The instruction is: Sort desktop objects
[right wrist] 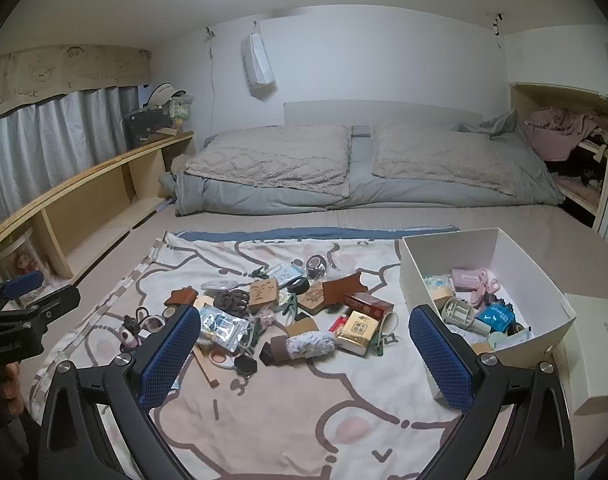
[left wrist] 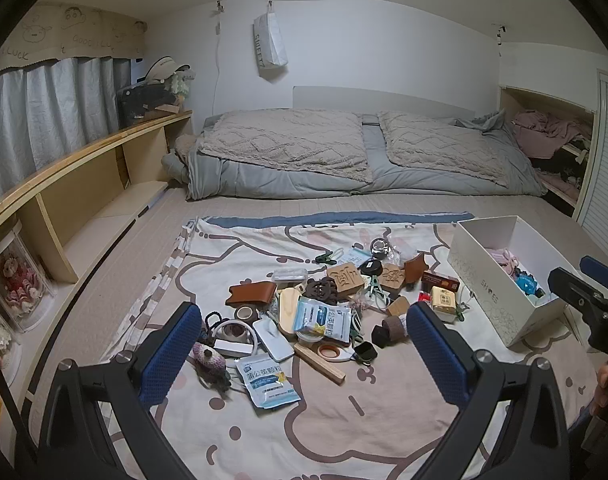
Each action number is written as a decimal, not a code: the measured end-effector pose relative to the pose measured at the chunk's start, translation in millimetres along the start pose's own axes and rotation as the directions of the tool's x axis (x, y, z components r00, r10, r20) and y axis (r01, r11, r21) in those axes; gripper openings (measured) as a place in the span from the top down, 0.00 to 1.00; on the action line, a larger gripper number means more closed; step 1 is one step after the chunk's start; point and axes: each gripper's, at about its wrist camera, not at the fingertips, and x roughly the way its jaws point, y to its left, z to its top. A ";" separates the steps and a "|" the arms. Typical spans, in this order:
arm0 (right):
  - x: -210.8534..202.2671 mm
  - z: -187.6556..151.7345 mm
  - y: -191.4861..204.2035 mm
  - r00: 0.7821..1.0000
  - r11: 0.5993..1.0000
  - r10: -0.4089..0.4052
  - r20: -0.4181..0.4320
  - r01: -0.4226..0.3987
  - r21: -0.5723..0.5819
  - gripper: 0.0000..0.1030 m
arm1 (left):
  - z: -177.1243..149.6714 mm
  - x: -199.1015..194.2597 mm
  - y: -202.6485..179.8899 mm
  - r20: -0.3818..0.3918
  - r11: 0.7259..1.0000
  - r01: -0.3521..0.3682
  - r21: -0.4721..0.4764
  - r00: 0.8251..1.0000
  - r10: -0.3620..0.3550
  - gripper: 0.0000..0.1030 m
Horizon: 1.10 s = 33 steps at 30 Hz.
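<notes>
A heap of small objects lies on a cartoon-print cloth (left wrist: 344, 420): blue-white sachets (left wrist: 270, 384), a wooden stick (left wrist: 320, 362), a brown leather pouch (left wrist: 251, 293), a yellow box (right wrist: 354, 332), a red box (right wrist: 364, 305) and carved wooden squares (left wrist: 344, 278). To the right stands a white shoe box (right wrist: 424, 276) with several items inside. My left gripper (left wrist: 304, 312) hovers open over the near left of the heap. My right gripper (right wrist: 304, 312) is open too, above the heap's right side beside the box. Neither holds anything.
The cloth lies on a bed, with folded grey blankets and pillows (left wrist: 288, 148) at the far end. A wooden shelf (left wrist: 84, 152) runs along the left. The box lid (right wrist: 596, 344) lies right of the shoe box. An open cupboard (right wrist: 564, 136) with clothes is at the far right.
</notes>
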 end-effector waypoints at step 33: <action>-4.0 17.0 -41.3 0.998 0.998 -0.057 0.022 0.057 0.027 0.00 | 24.1 -6.4 58.7 0.114 0.987 -0.141 -0.077 0.982 0.150 0.00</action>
